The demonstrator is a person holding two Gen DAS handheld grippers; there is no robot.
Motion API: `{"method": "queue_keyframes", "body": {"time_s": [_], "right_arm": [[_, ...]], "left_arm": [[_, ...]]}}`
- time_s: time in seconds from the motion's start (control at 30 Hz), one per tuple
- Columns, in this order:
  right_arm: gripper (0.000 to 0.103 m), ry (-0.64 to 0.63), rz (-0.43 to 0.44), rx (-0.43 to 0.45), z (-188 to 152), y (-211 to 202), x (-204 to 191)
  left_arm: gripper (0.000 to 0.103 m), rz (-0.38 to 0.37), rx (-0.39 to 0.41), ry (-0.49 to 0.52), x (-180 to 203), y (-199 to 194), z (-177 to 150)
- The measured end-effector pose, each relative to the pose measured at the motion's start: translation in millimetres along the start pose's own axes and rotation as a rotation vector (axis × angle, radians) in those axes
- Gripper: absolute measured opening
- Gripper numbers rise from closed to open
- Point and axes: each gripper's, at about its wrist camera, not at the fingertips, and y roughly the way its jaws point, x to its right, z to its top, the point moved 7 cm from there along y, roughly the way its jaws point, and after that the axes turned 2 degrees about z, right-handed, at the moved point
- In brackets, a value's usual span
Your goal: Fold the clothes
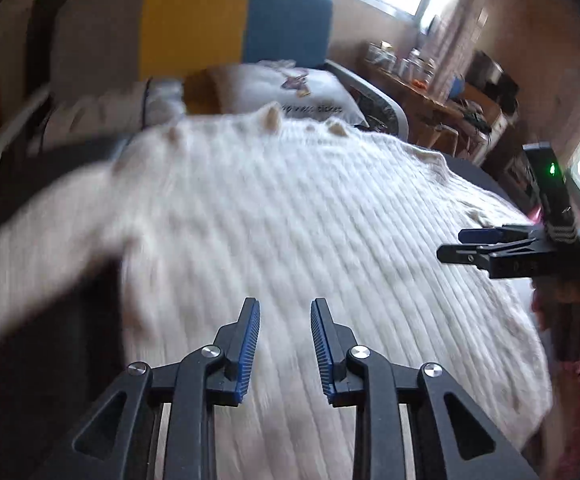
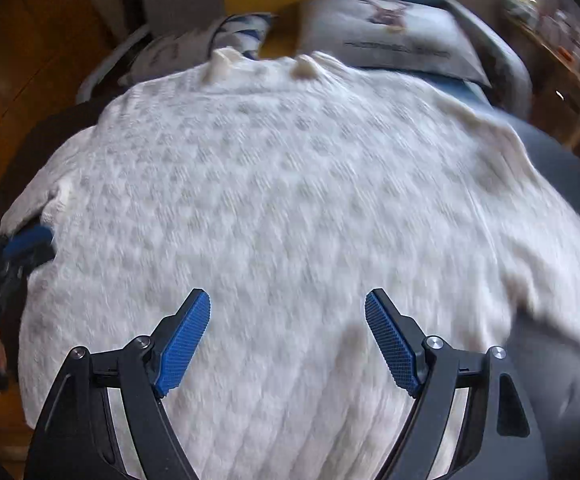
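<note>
A white ribbed knit sweater (image 1: pixel 282 216) lies spread flat on the dark bed, its collar toward the pillows; it also fills the right wrist view (image 2: pixel 282 184). One sleeve (image 1: pixel 38 256) stretches out to the left, blurred. My left gripper (image 1: pixel 285 308) hovers over the sweater's lower body, jaws open and empty. My right gripper (image 2: pixel 288 300) is wide open and empty above the lower body. The right gripper also shows at the sweater's right edge in the left wrist view (image 1: pixel 455 246). The left gripper shows at the sweater's left edge in the right wrist view (image 2: pixel 30 240).
Two pillows (image 1: pixel 290 88) lie at the head of the bed under a grey, yellow and blue headboard (image 1: pixel 194 24). A wooden desk (image 1: pixel 441 96) with jars and clutter stands at the right near a bright window. Wooden floor (image 2: pixel 18 80) shows at the left.
</note>
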Motion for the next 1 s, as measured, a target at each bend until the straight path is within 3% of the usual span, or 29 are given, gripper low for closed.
{"method": "queue_keyframes", "body": {"time_s": [0.13, 0.2, 0.27, 0.43, 0.53, 0.7, 0.9, 1.0], "right_arm": [[0.085, 0.039, -0.023, 0.003, -30, 5, 1], [0.088, -0.011, -0.044, 0.036, -33, 6, -2], [0.088, 0.006, -0.058, 0.045, -31, -2, -8], [0.088, -0.043, 0.180, 0.140, -44, -41, -71], [0.088, -0.132, 0.243, 0.135, -69, -48, -116], [0.088, -0.256, 0.253, 0.086, -100, -35, -162], [0.088, -0.251, 0.132, 0.068, -89, -19, -158], [0.088, -0.247, 0.140, 0.054, -86, -17, -158]], "left_arm": [[0.026, 0.025, 0.026, -0.129, -17, -32, -44], [0.026, 0.044, 0.040, -0.216, -36, -46, -61], [0.026, 0.063, 0.052, -0.241, -52, -59, -73], [0.029, 0.034, 0.057, -0.236, -75, -82, -88], [0.030, -0.046, 0.062, -0.223, -71, -84, -83], [0.031, -0.037, -0.002, -0.177, -75, -53, -69], [0.031, -0.084, -0.009, -0.187, -78, -29, -43], [0.031, -0.095, -0.043, -0.164, -76, -16, -36]]}}
